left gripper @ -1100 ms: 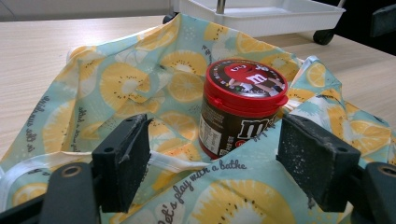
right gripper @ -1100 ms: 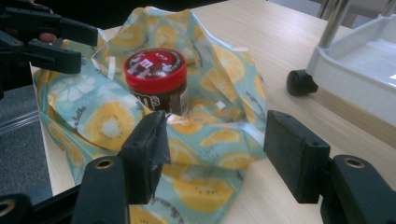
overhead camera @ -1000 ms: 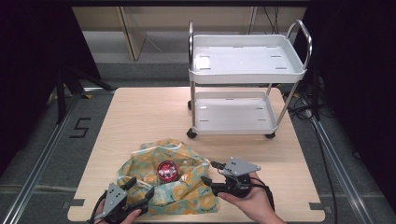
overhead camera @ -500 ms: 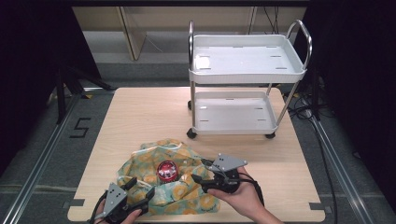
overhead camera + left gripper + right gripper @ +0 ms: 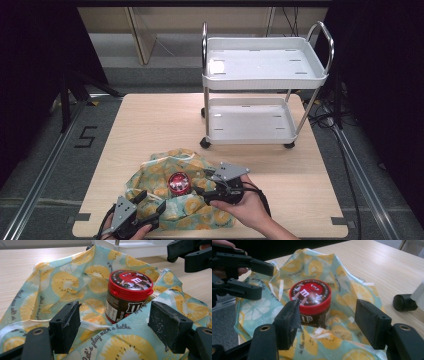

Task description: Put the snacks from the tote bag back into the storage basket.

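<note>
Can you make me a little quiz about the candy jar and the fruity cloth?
1. What colour is the lid of the round brown candy jar?
2. True or false: the jar stands on the lemon-patterned light blue cloth.
3. What stands at the far end of the wooden table: A) a white two-shelf metal cart, B) a blue bucket, C) a green chair?

Key:
1. Red.
2. True; it stands upright, with cloth all around it.
3. A.
</note>
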A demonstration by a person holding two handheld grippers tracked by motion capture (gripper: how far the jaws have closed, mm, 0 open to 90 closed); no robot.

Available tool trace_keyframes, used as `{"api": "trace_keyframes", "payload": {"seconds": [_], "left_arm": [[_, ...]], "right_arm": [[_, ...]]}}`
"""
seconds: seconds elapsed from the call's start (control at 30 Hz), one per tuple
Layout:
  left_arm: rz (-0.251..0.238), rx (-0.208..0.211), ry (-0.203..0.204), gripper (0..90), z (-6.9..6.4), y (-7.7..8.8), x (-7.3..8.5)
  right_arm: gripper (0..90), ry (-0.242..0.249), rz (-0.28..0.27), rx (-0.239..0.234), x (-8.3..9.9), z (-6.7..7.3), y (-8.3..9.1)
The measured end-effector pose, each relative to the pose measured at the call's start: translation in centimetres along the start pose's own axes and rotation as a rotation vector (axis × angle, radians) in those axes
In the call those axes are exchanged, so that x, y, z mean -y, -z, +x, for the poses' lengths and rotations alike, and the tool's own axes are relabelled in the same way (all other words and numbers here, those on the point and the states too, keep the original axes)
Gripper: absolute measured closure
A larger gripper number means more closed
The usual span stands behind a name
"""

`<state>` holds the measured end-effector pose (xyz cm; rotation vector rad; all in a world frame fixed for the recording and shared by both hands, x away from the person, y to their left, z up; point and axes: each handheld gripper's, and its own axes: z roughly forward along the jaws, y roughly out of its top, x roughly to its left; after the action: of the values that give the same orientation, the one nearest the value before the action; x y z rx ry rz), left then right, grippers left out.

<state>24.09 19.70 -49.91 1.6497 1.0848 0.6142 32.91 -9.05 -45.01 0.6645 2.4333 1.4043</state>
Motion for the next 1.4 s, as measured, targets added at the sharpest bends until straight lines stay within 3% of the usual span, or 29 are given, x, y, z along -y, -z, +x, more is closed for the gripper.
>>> {"api": "trace_keyframes", "payload": {"seconds": [0.4, 0.6, 0.63, 0.7, 0.73, 0.97, 1.03, 1.1, 1.13, 1.2, 1.33, 1.37, 1.4], "left_arm": [[0.012, 0.003, 0.001, 24.4, -0.1, -0.1, 0.1], [0.02, 0.002, 0.0, 24.3, -0.1, -0.2, 0.1], [0.021, 0.0, -0.001, 24.3, -0.1, -0.1, 0.1], [0.02, 0.002, 0.0, 24.3, -0.1, -0.2, 0.1], [0.021, 0.001, 0.0, 24.3, -0.1, -0.2, 0.1], [0.011, 0.009, 0.002, 24.2, -0.1, -0.3, 0.2], [0.008, 0.011, 0.008, 24.2, -0.1, -0.3, 0.2], [0.031, 0.0, -0.006, 24.2, -0.1, -0.2, 0.1], [0.031, 0.0, -0.007, 24.2, -0.1, -0.2, 0.1], [0.026, 0.0, -0.003, 24.2, -0.2, -0.2, 0.1], [0.027, 0.004, -0.01, 24.1, -0.1, -0.2, 0.1], [0.034, 0.0, -0.011, 24.1, -0.2, -0.1, 0.1], [0.031, 0.003, -0.011, 24.1, -0.1, -0.2, 0.1]], "right_arm": [[34.7, -0.003, 0.027, -0.038, -0.3, 0.1, -2.3], [33.3, -0.028, 0.04, -0.033, 0.0, 0.0, -3.4], [32.9, -0.052, 0.047, -0.034, 0.0, 0.1, -3.6], [32.1, -0.047, 0.049, -0.032, 0.0, 0.3, -4.0], [31.7, -0.008, 0.043, -0.034, -0.1, 0.2, -4.2], [30.3, -0.016, 0.058, -0.044, -0.4, 0.6, -4.7], [29.9, 0.005, 0.053, -0.047, -0.4, 0.5, -5.0], [29.5, 0.005, 0.055, -0.044, -0.4, 0.5, -5.1], [29.4, -0.019, 0.066, -0.055, -0.5, 0.7, -5.1], [29.3, -0.019, 0.064, -0.058, -0.5, 0.7, -5.3], [29.0, 0.017, 0.063, -0.054, -0.7, 1.0, -5.8], [28.4, -0.02, 0.082, -0.062, -0.6, 1.3, -5.9], [28.1, 0.01, 0.083, -0.058, -0.6, 1.3, -6.1]]}}
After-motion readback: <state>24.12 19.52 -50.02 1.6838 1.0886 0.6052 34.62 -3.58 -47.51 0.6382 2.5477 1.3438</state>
